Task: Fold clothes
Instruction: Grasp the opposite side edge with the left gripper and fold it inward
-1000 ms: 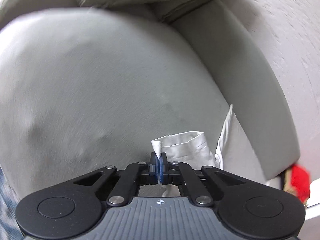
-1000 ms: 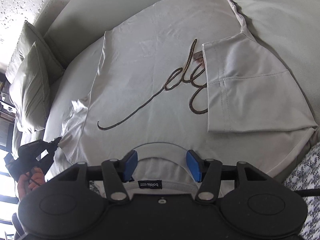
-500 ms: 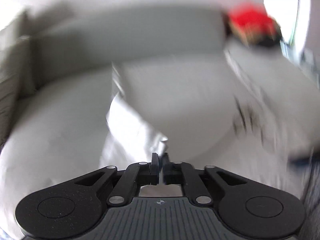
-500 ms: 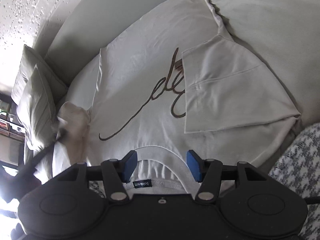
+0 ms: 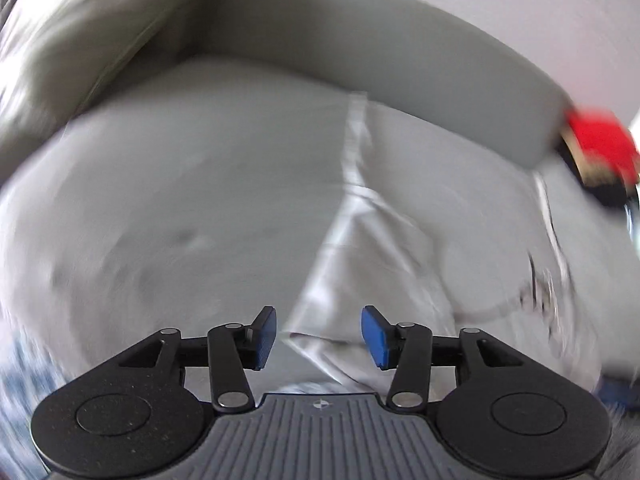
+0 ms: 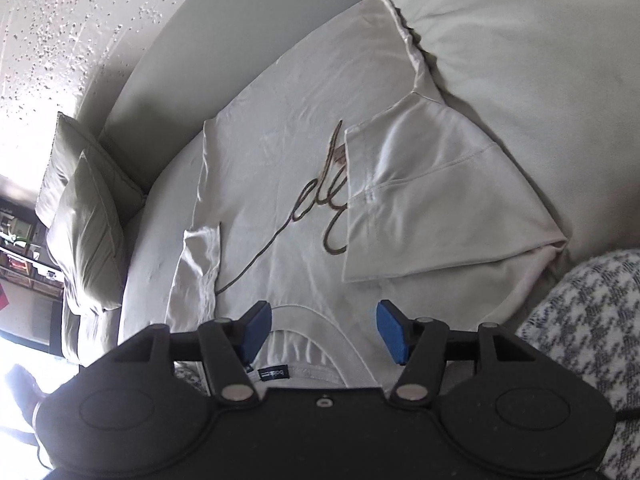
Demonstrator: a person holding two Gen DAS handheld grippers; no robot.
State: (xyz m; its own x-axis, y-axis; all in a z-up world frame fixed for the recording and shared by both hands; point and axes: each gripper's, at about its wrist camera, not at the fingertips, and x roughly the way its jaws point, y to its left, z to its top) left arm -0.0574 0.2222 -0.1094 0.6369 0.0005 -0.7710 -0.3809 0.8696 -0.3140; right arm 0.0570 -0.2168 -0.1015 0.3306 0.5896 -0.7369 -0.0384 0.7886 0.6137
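left wrist view, blurred: left gripper (image 5: pixel 318 336) was clamped on a sleeve tip a second ago; now its jaws are opening, nothing pinched, the sleeve (image 5: pixel 352 280) lying loose below. right wrist view: that sleeve (image 6: pixel 200 264) now lies folded in at the shirt's edge, where it hung off before. t-shirt (image 6: pixel 288 184) flat on a pale sofa cushion (image 6: pixel 520 32), other sleeve (image 6: pixel 432 204) already folded in. right gripper (image 6: pixel 324 330) unclenched over the collar, holding nothing. cloth thin, limp, creased; brown script print. likely both sleeves done, body fold left.
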